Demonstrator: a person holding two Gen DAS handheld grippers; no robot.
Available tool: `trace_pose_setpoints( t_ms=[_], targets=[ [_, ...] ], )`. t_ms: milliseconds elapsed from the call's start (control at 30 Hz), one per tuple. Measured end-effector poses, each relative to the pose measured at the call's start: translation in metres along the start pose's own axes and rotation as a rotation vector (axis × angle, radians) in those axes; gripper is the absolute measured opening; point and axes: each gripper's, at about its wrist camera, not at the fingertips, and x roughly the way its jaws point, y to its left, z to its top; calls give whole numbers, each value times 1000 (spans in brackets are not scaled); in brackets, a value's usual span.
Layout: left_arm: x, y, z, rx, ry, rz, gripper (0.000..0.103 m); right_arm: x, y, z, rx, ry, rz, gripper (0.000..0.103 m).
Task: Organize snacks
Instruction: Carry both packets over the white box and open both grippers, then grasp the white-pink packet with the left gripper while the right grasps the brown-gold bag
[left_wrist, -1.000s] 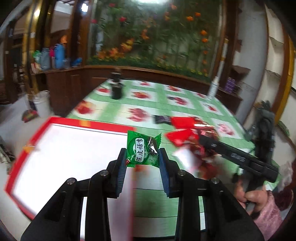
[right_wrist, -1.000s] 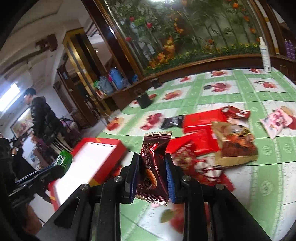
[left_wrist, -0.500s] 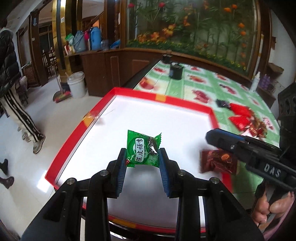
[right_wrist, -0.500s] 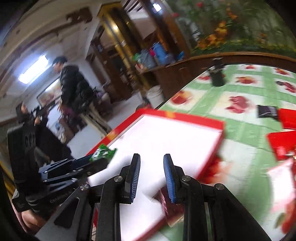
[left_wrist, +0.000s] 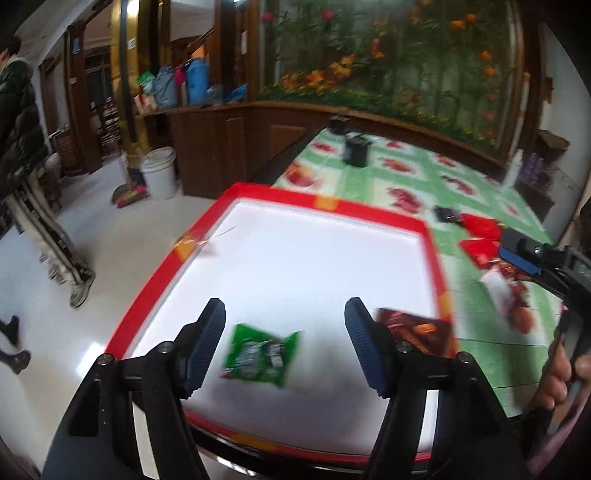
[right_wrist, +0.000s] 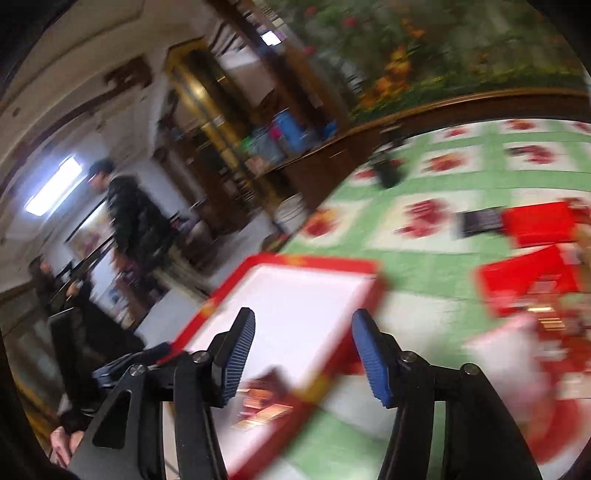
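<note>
A green snack packet (left_wrist: 260, 354) lies blurred on the white floor of the red-rimmed tray (left_wrist: 430, 251). My left gripper (left_wrist: 285, 314) hangs above it. Its jaws are opening and the pads stand clear of the packet. A brown packet (left_wrist: 417, 332) rests at the tray's right rim, and it shows again as the blurred brown packet (right_wrist: 266, 398) below my right gripper (right_wrist: 304, 321). The right jaws are opening too, with nothing between them. The right gripper (left_wrist: 524, 258) sits beyond the rim of the tray (right_wrist: 295, 295), near the red packets (right_wrist: 535, 225).
More snacks (left_wrist: 480, 240) are heaped on the green flowered tablecloth (left_wrist: 369, 181) right of the tray. A black container (left_wrist: 356, 151) stands further back. A person in a dark jacket (left_wrist: 18, 147) stands on the floor at left, near a white bucket (left_wrist: 159, 173).
Both grippers have gone from shut to open. The green packet dropped from the left jaws onto the tray. The brown packet left the right jaws, and the right gripper swung rightwards off the tray.
</note>
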Motion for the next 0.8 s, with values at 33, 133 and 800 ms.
trace_pose_setpoints(
  t_ms=[33, 133, 800],
  targets=[
    [-3, -8, 1, 16, -10, -18, 67, -13, -14, 1, 18, -18, -31, 59],
    [-12, -39, 3, 85, -33, -72, 74, -55, -58, 1, 80, -63, -118, 60],
    [-8, -122, 11, 237, 4, -121, 75, -120, -182, 22, 292, -75, -337, 70]
  ],
)
